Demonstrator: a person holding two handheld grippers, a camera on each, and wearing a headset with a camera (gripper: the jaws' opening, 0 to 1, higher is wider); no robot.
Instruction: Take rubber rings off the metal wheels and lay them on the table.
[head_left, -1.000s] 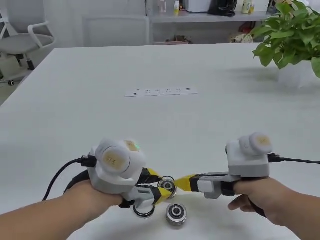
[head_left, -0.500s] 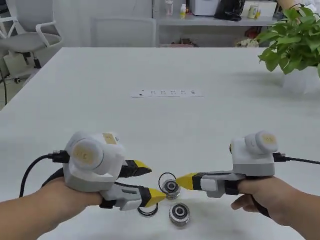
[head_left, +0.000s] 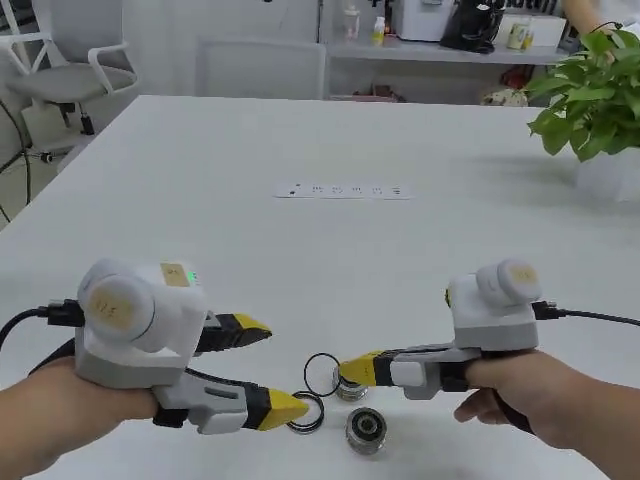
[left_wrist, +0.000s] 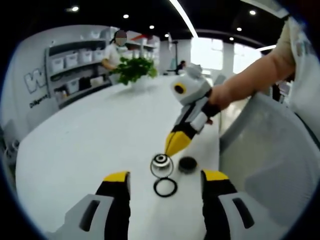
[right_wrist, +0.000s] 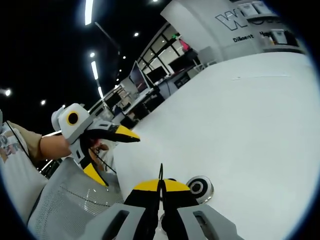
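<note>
My right gripper (head_left: 352, 370) (right_wrist: 160, 185) is shut on a thin black rubber ring (head_left: 321, 374) (left_wrist: 161, 169), pinched by its edge just above the table. A bare metal wheel (head_left: 350, 387) (right_wrist: 199, 188) sits right beside its tips. My left gripper (head_left: 272, 368) (left_wrist: 166, 176) is open with nothing between its jaws, a short way left of the wheel. A second rubber ring (head_left: 305, 413) (left_wrist: 165, 187) lies flat on the table in front of it. Another wheel (head_left: 366, 428) (left_wrist: 187, 164), nearest the front edge, still wears a dark ring.
A flush white socket strip (head_left: 345, 190) lies at mid-table. A potted plant (head_left: 592, 95) stands at the far right. An office chair (head_left: 75, 75) and shelves are beyond the table's far edge. The white tabletop (head_left: 330, 270) stretches ahead of both grippers.
My left gripper has drawn back to the left, away from the wheel, and its jaws stand wider. The right gripper has kept its place, still shut. The head camera has shifted.
</note>
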